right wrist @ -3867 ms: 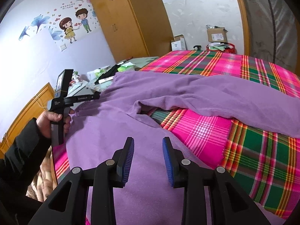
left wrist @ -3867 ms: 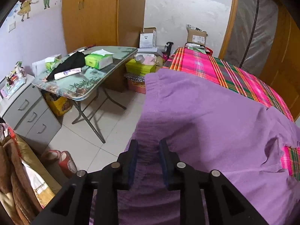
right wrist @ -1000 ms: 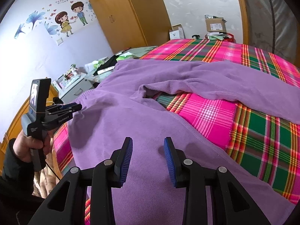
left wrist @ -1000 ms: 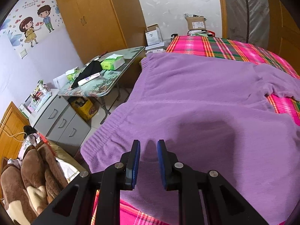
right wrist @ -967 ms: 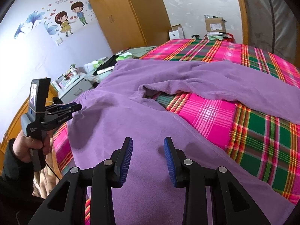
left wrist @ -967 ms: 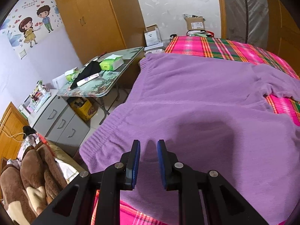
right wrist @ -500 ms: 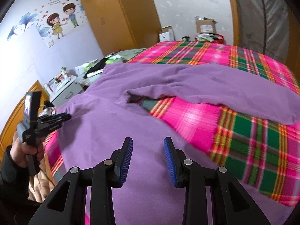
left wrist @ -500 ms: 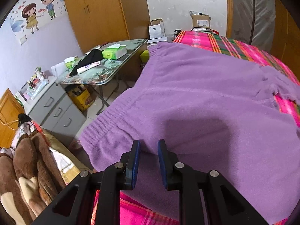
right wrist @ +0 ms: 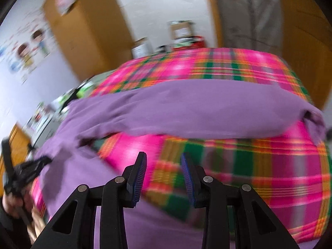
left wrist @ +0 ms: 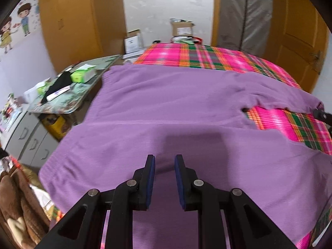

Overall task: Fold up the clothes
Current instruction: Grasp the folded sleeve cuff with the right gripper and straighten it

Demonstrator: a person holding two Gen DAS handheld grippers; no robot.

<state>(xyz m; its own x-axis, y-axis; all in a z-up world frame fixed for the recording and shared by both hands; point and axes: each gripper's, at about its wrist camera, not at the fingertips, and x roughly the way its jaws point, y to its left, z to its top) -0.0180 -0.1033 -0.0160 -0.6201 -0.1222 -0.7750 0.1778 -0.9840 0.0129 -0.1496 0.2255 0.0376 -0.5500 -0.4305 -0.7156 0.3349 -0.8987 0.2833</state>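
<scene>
A purple knitted pair of trousers [left wrist: 176, 112] lies spread across a bed covered in a pink, green and orange plaid sheet [left wrist: 209, 56]. In the left wrist view the garment fills the middle of the frame, its ribbed waistband edge toward 8 o'clock and one leg running off toward 3 o'clock, where a patch of plaid shows between the two legs.

The left gripper [left wrist: 164, 178] hovers over the purple fabric near the waist with a narrow gap between its blue-padded fingers [left wrist: 151, 178]; nothing is held between them. Its shadow falls on the cloth just ahead.

The right wrist view is motion-blurred. There the right gripper [right wrist: 164, 178] sits above the plaid sheet between the trouser legs, its fingers set wide apart and empty. One purple leg [right wrist: 197, 110] stretches across the frame toward 12 o'clock. At 9 o'clock the left gripper appears again, gripped by a hand.

Beside the bed, at 10 o'clock in the left view, stands a folding table with a glass tabletop [left wrist: 68, 97] carrying a green tissue box [left wrist: 83, 74] and a black cloth [left wrist: 56, 85]. An orange wooden wardrobe [left wrist: 72, 20] stands behind it.
</scene>
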